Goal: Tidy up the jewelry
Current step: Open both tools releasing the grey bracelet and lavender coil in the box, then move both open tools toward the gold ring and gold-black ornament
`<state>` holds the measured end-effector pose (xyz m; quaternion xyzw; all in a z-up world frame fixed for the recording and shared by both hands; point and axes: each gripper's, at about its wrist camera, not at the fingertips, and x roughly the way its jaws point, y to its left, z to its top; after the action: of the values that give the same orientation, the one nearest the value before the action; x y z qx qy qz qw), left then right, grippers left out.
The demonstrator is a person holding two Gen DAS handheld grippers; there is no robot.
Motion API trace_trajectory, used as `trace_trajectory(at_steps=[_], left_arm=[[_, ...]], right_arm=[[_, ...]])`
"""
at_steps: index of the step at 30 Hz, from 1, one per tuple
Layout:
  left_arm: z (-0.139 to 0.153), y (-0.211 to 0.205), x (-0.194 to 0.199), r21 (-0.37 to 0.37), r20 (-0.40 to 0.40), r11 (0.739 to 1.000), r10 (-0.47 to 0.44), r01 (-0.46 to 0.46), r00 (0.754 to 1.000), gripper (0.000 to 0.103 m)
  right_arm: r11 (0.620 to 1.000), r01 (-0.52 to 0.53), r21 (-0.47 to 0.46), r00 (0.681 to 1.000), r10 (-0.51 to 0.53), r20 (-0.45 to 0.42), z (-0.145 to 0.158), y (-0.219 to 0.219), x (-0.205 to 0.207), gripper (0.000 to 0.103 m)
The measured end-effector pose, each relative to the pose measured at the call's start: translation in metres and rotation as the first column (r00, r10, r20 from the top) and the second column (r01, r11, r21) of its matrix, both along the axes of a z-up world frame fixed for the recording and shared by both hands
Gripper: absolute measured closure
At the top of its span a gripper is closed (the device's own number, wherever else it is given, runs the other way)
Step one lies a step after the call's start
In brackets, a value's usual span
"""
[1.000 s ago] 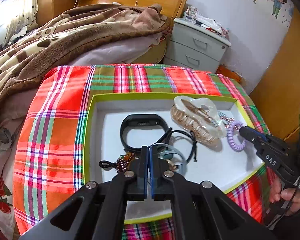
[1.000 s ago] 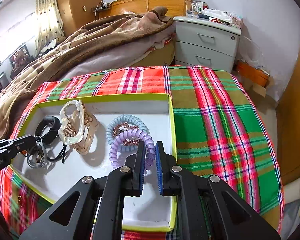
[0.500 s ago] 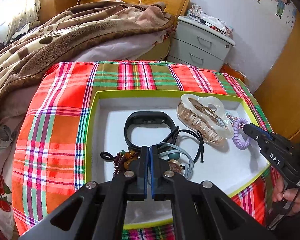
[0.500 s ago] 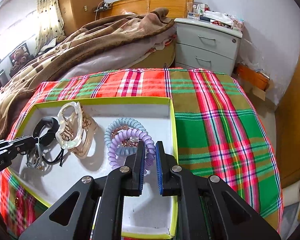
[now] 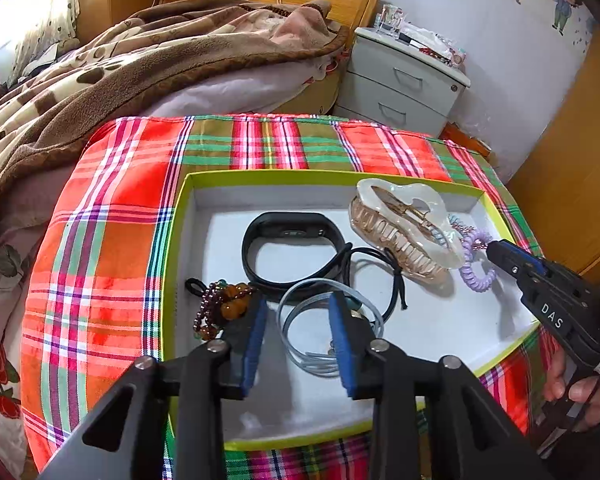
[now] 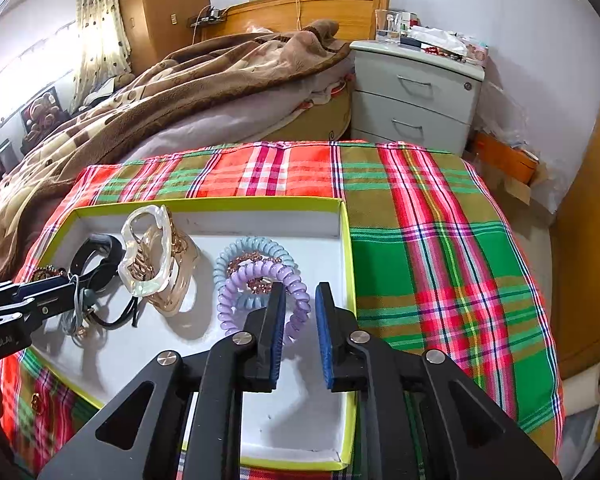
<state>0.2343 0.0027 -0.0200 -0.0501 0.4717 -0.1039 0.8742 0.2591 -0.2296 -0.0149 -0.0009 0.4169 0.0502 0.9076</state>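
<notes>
A white tray with a lime rim (image 5: 182,216) (image 6: 346,240) lies on the plaid cloth and holds the jewelry. In it are a black band (image 5: 290,254), a dark bead bracelet with amber beads (image 5: 224,304), a grey cord necklace (image 5: 312,320), a black cord (image 5: 396,280), a pearly claw clip (image 5: 404,224) (image 6: 148,256), and purple (image 6: 260,300) and blue (image 6: 256,252) coil hair ties. My left gripper (image 5: 298,318) is open over the grey cord. My right gripper (image 6: 300,300) is open over the purple coil tie.
The plaid cloth (image 6: 440,248) covers a small table. A bed with a brown blanket (image 5: 120,68) lies behind it. A grey bedside cabinet (image 6: 416,96) stands at the back right. A wooden wardrobe (image 5: 572,176) is on the right.
Both grippers have opened; they were shut before. The left gripper has drawn back a little, so more of the tray shows.
</notes>
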Motion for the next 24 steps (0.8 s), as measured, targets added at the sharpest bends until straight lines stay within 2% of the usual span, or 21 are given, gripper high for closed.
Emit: trace_trajectory(at_steps=[5,7,9,17,24], left_arm=[[0.006,0.001,-0.003,-0.003,0.014,1.0,0.001,-0.001,1.0,0.064],[0.009,0.0,-0.005,-0.003,0.022,1.0,-0.002,0.002,1.0,0.061],[0.011,0.0,-0.007,-0.002,0.025,1.0,-0.002,0.002,1.0,0.06],[0.026,0.0,-0.024,-0.002,0.083,1.0,-0.026,0.026,0.996,0.058],[0.04,0.008,-0.05,0.004,0.122,1.0,-0.03,0.03,0.992,0.057]], right_arm=[[1.0,0.004,0.006,1.0,-0.004,0.003,0.003,0.0,-0.002,0.079],[1.0,0.007,0.005,1.0,-0.007,0.007,0.004,0.0,-0.003,0.067],[1.0,0.008,0.011,1.0,-0.009,0.014,0.006,0.0,-0.006,0.063],[0.999,0.011,0.039,0.997,-0.014,0.07,0.022,0.004,-0.024,0.063],[0.996,-0.016,0.089,0.993,0.005,0.118,0.038,0.009,-0.058,0.063]])
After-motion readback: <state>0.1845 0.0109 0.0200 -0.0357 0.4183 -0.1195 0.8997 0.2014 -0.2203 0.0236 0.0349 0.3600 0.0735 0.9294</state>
